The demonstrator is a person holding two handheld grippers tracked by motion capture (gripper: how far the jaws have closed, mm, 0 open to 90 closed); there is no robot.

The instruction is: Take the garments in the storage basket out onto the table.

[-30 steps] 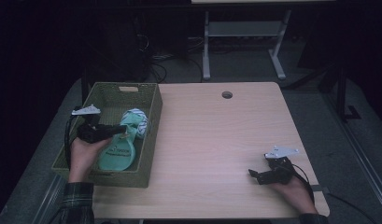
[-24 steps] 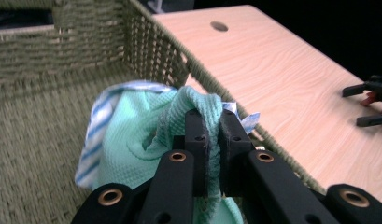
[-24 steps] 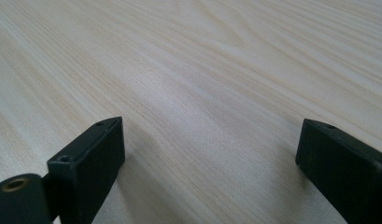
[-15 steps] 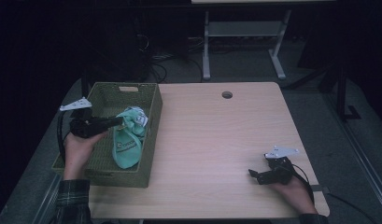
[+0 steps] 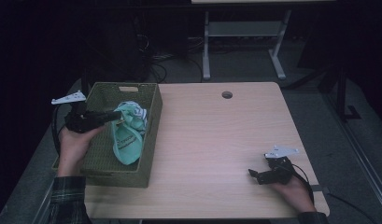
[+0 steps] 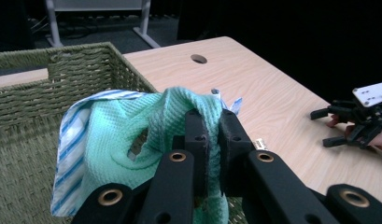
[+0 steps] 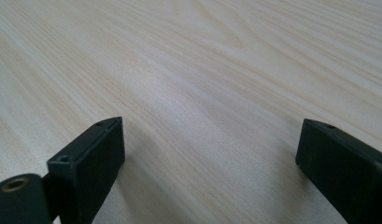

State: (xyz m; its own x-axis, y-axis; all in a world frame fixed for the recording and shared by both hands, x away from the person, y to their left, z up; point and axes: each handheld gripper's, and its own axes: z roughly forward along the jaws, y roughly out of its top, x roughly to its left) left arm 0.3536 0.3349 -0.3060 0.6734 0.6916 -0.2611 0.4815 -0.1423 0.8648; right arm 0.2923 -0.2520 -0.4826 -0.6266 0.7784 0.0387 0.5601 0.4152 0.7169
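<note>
Cloth (image 5: pixel 128 130) now hangs higher above the basket (image 5: pixel 151 140) floor, pinched tight by left gripper (image 5: pixel 117 115); right gripper (image 5: pixel 252 175) idles wide open, empty, well right of it

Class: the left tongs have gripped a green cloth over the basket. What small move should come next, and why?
Probably lift a little higher. The left tongs are shut on the green cloth, but its lower end hangs inside the woven basket. Clearing the rim should come before swinging toward the bare table.
</note>
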